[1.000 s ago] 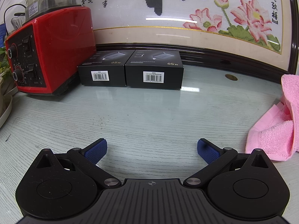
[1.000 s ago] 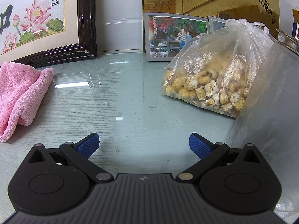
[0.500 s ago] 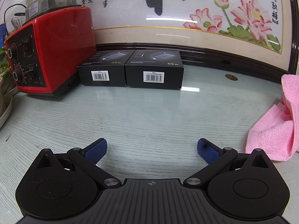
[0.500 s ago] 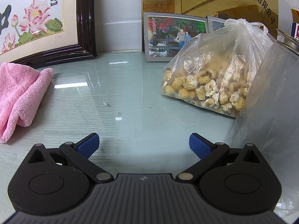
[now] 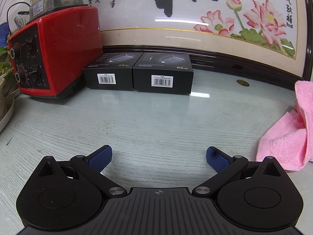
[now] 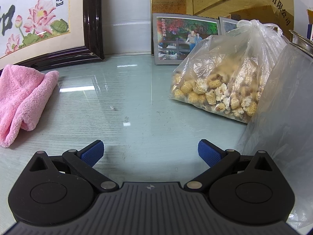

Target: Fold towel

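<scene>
A pink towel (image 5: 289, 137) lies loosely folded on the glass-topped table, at the right edge of the left wrist view. The same towel (image 6: 21, 98) sits at the left edge of the right wrist view. My left gripper (image 5: 158, 156) is open over bare table, well to the left of the towel. My right gripper (image 6: 150, 152) is open too, to the right of the towel. Nothing is between either pair of blue pads.
A red blender base (image 5: 52, 52) and two black boxes (image 5: 137, 74) stand at the back left. A framed embroidery (image 5: 195, 19) leans against the wall. A clear bag of dried mushrooms (image 6: 221, 82), a second plastic bag (image 6: 283, 107) and a framed photo (image 6: 185, 37) crowd the right side.
The right wrist view has drifted slightly to the right, so the towel sits a little further left. The left gripper has not moved.
</scene>
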